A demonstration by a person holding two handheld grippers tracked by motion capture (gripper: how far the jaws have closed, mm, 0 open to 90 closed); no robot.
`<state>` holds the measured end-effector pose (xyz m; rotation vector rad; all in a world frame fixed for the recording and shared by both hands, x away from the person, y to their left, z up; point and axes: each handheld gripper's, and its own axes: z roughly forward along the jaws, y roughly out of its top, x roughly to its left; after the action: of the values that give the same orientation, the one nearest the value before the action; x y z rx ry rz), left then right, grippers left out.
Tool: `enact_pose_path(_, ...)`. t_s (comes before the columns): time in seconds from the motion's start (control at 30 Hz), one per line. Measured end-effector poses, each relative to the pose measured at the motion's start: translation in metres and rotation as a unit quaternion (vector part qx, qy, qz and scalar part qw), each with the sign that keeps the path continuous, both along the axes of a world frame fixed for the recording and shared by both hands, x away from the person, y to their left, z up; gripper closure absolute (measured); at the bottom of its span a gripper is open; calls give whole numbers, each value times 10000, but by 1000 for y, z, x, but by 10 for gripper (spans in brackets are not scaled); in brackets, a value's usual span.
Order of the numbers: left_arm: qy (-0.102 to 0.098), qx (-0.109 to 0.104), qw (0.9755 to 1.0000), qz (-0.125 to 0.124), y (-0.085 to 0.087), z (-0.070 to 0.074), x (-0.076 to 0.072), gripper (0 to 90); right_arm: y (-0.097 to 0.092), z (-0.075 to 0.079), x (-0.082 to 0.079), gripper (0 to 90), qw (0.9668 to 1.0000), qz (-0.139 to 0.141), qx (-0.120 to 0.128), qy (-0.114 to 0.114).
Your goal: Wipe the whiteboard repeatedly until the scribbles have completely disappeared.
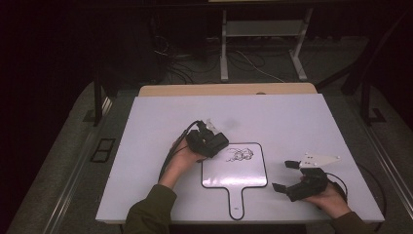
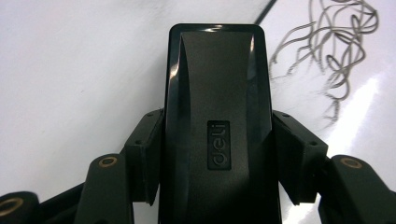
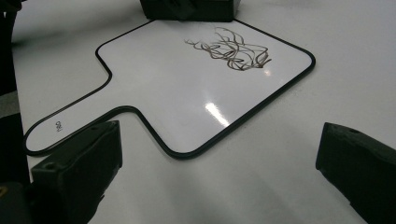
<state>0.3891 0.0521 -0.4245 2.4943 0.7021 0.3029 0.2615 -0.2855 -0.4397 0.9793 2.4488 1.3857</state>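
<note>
A paddle-shaped whiteboard [image 1: 234, 176] with a black rim and a handle toward the near edge lies flat on the white table [image 1: 292, 122]. A dark scribble [image 1: 241, 155] marks its far part. My left gripper [image 1: 213, 144] is shut on a black "deli" eraser [image 2: 217, 93], its pads [image 2: 144, 154] pressing both long sides. The eraser sits at the board's far left corner, just left of the scribble [image 2: 336, 51]. My right gripper [image 1: 284, 175] rests open on the table to the right of the board. Nothing lies between its fingers [image 3: 79, 172], and the board [image 3: 187, 98] lies ahead of them.
The white table top ends at a wooden strip [image 1: 224, 89] at the back. Beyond it are metal stand legs [image 1: 224, 48] and cables [image 1: 180, 63] on a dark floor. Bare white surface surrounds the board on the far side and the right.
</note>
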Motion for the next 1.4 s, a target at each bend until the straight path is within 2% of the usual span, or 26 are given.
enact_pose_path(0.1,61,-38,9999,-77,-7,0,-5,393,0,0,0,0,10000,2,-8,-3)
enact_pose_path(0.2,32,27,9999,-136,-12,0,-7,393,0,0,0,0,10000,-4,-5,-1)
enact_pose_path(0.5,-53,-6,9998,183,7,0,6,393,0,0,0,0,10000,-29,8,2)
enact_pose_path(0.67,-82,9,9996,265,8,-1,5,393,0,0,0,0,10000,-19,2,-2)
enact_pose_path(0.77,-140,88,9997,175,4,0,2,393,0,0,0,0,10000,-26,1,6)
enact_pose_path(0.93,-101,104,9999,77,1,0,0,393,0,0,0,0,10000,-26,1,4)
enact_pose_path(1.1,-130,110,9995,255,7,0,3,393,-1,1,-1,0,10000,-49,20,-7)
enact_pose_path(1.27,-162,166,9995,191,7,0,2,393,-1,1,0,0,10000,-38,16,-6)
enact_pose_path(1.4,-24,121,9999,42,3,1,-3,393,-1,0,0,0,10000,-41,11,-3)
